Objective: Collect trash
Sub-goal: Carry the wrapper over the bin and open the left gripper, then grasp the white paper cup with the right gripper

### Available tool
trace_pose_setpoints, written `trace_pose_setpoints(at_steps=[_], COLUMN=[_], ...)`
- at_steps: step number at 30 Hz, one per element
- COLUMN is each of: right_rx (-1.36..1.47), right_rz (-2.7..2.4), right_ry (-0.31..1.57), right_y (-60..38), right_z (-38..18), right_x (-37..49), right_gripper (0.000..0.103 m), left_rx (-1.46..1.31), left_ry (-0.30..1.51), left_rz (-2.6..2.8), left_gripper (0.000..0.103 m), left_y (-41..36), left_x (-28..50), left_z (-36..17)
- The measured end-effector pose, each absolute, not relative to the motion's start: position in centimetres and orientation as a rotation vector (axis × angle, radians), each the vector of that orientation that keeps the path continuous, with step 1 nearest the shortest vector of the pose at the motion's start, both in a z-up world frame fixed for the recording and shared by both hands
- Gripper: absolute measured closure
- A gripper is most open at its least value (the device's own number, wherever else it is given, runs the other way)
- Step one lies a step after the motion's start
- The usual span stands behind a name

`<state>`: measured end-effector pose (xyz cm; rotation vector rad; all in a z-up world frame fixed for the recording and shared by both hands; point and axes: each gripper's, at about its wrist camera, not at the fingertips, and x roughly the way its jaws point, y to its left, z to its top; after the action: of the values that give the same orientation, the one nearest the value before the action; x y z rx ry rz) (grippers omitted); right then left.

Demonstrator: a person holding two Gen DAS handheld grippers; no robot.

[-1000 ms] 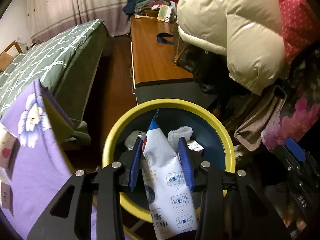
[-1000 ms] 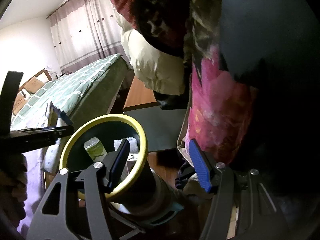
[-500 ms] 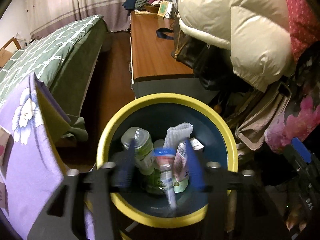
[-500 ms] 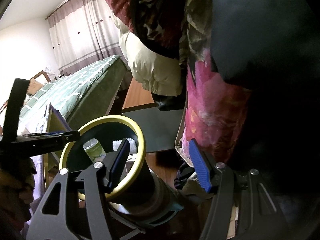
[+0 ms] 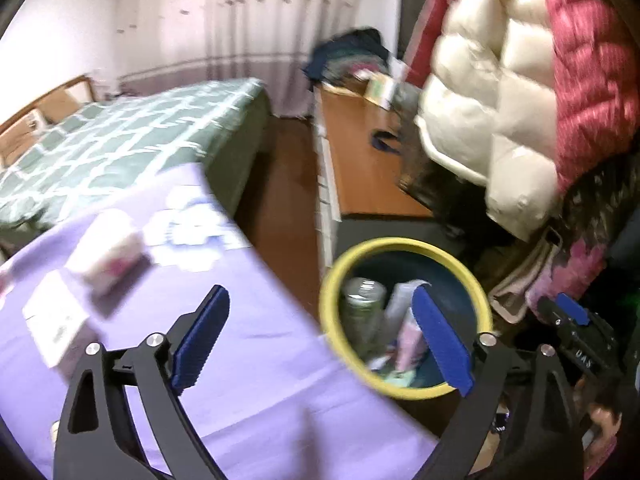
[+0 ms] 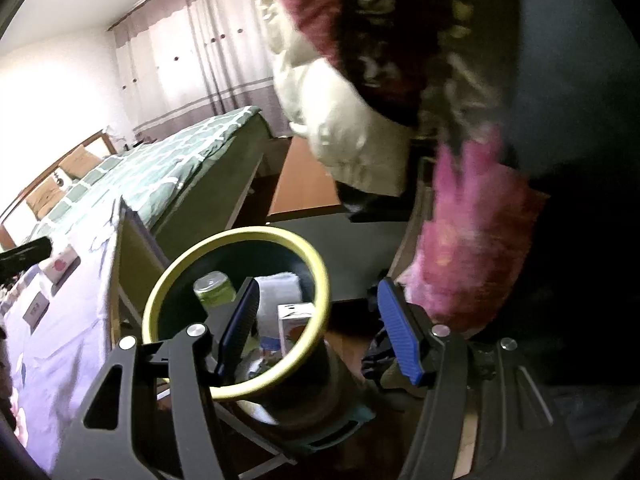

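Note:
A dark bin with a yellow rim (image 5: 400, 242) stands beside the purple-clothed table; it also shows in the right wrist view (image 6: 236, 236). Inside lie a green can (image 5: 362, 304), a white-and-blue wrapper (image 5: 408, 340) and other trash; the can (image 6: 214, 290) and a small carton (image 6: 296, 320) show in the right wrist view. My left gripper (image 5: 320, 336) is open and empty, above the table edge left of the bin. My right gripper (image 6: 320, 328) is open and empty, just above the bin's near rim. On the purple cloth lie a small white pack (image 5: 108, 252) and a flat card (image 5: 54, 320).
A green checked bed (image 5: 120, 148) lies behind the table. A wooden cabinet (image 5: 360, 168) runs along the right, with a cream jacket (image 5: 488, 112) and red coat (image 5: 592, 72) hanging over it. Floral pink fabric (image 6: 472, 240) hangs close beside my right gripper.
My left gripper opened and let the white-and-blue wrapper fall into the bin, then swung up and left over the purple table. My right gripper moved slightly closer over the bin.

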<state>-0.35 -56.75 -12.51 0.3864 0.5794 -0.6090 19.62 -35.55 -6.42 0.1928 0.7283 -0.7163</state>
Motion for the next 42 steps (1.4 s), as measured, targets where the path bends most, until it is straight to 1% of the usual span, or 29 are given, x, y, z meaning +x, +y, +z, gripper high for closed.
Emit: trace_pose_setpoints(at_steps=[4,9,15,22,30,33,36,40,42], right_rx=[0.358,0.315,0.255,0.199,0.122,0.098,0.082,0.15,0.187], right_rz=[-0.57,-0.496,-0.372,-0.224,-0.088,-0.045,-0.003,0.012,-0.009], right_ry=[0.59,0.608,0.633,0.641,0.658,0.663,0.682,0.72,0.748], right_y=[-55.2,-52.5,-48.2,-42.1,-35.0,-33.0,-31.4,-30.8,-30.7], right_z=[-12.1,-11.4,-10.1,-8.2,-7.8,-8.0,-8.4,-8.5,-8.7], right_x=[1.1,3.5,7.9,13.8,20.9,23.7,26.6,30.1,32.0], right_gripper=[0.044,0.044,0.044,0.044,0.044,0.037,0.034,0.025,0.025], left_rx=[0.134,0.079,0.047,0.017,-0.102,-0.115,-0.103,-0.1,-0.104], left_ry=[0.668,0.595,0.59,0.564,0.6,0.611,0.629,0.63,0.632], left_rz=[-0.604,-0.449,-0.242,-0.049,0.029,0.038,0.033,0.035,0.041], left_gripper=[0.005,0.005,0.005,0.005,0.005,0.005,0.005,0.005,0.005], left_y=[-28.6,-20.5,-10.9,-2.9,1.4,1.3,0.9,0.7,0.7], left_x=[20.3,21.3,24.4,27.7,28.8,29.2,29.3,29.3,29.3], left_z=[-5.4,-5.1,-6.9,-9.3,-10.8,-11.3,-11.9,-12.1,-12.2])
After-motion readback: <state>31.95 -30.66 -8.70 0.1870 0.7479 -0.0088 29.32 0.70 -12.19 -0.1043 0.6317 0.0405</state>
